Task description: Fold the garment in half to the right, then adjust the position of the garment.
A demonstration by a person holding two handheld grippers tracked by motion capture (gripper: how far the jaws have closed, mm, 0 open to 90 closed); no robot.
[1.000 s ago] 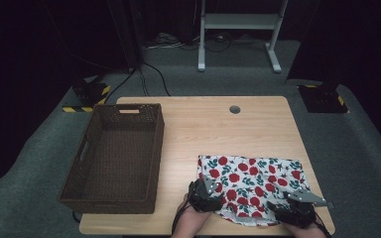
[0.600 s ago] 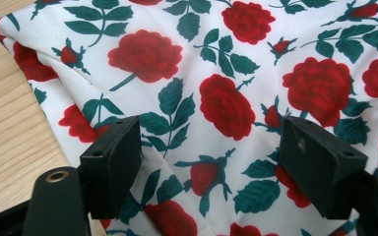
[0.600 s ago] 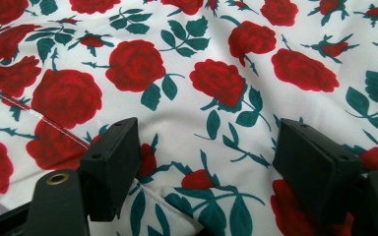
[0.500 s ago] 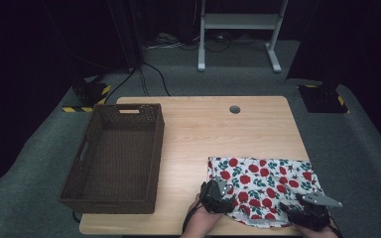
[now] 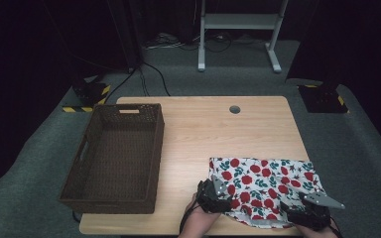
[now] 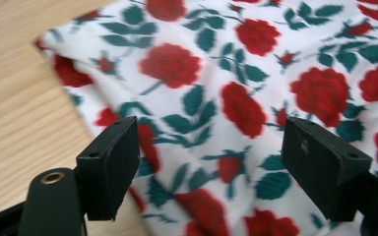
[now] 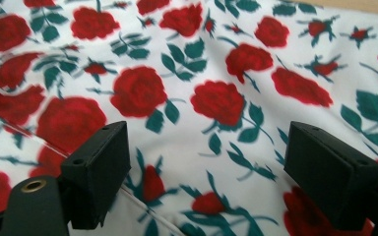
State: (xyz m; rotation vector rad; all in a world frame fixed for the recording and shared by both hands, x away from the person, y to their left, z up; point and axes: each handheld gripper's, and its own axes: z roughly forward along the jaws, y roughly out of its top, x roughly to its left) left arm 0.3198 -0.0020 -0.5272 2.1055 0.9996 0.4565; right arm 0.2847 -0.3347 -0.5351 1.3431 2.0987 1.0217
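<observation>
A white cloth printed with red roses and green leaves (image 5: 265,183) lies spread on the near right part of the wooden table (image 5: 203,129). My left gripper (image 5: 214,194) rests at the cloth's near left corner. In the left gripper view the left gripper (image 6: 211,147) stands open over the cloth (image 6: 236,93), close to its left edge. My right gripper (image 5: 307,208) is at the near right corner, and its jaws have just been opening. In the right gripper view the right gripper (image 7: 206,152) stands wide over the flat cloth (image 7: 216,73), pinching nothing.
A dark brown wicker basket (image 5: 156,148) with nothing in it stands on the left side of the table. A round cable hole (image 5: 234,109) sits near the far edge. The cloth's right corner reaches the table's right edge. A white stand (image 5: 238,22) is on the floor behind.
The cloth has slid to the right across the table, and both grippers have moved right with it. The basket has stayed put.
</observation>
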